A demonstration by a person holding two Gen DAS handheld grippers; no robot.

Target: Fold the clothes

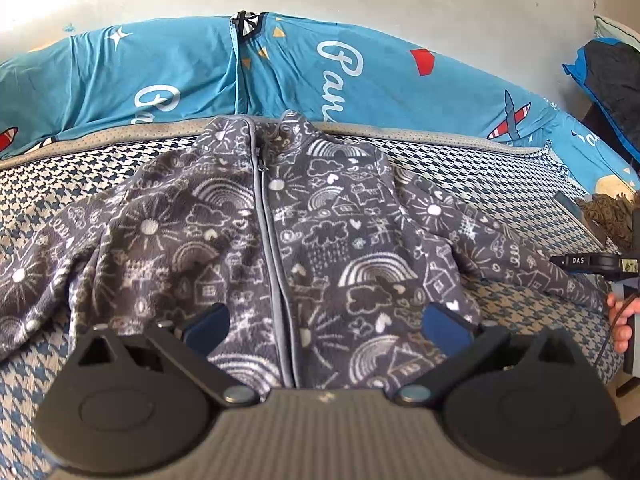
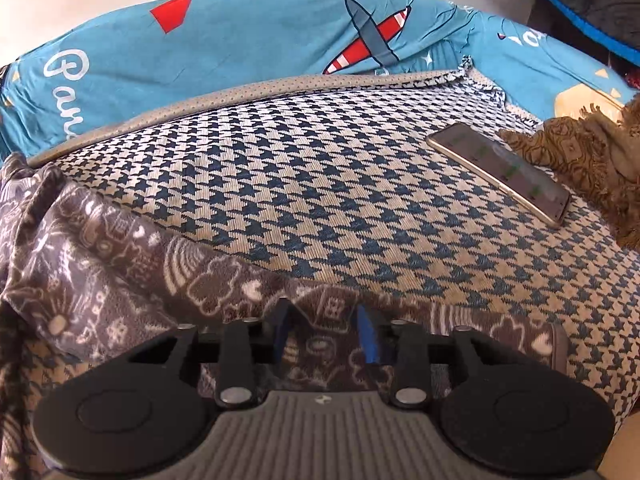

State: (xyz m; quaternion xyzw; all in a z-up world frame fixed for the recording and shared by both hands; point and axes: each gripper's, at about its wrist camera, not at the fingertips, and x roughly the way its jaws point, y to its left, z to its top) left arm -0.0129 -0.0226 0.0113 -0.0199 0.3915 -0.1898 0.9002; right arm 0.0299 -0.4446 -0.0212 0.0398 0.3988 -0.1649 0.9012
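Observation:
A grey fleece jacket [image 1: 304,240] with white doodles lies front up and zipped on the houndstooth bed cover [image 1: 500,184], collar towards the far side and both sleeves spread out. My left gripper [image 1: 326,320] hovers open over the jacket's lower front, one blue pad on each side of the zipper [image 1: 272,240], with nothing between them. In the right wrist view the jacket's sleeve [image 2: 160,280] runs across the near edge of the bed. My right gripper [image 2: 325,328] is shut on that sleeve near its cuff, fleece bunched up between the blue pads [image 2: 368,336].
Blue patterned bedding [image 1: 360,72] lines the far side against the wall. A phone [image 2: 500,172] lies on the cover [image 2: 320,180] at the right, touching a brown fringed cloth [image 2: 580,160]. A person's hand [image 1: 622,320] shows at the right edge.

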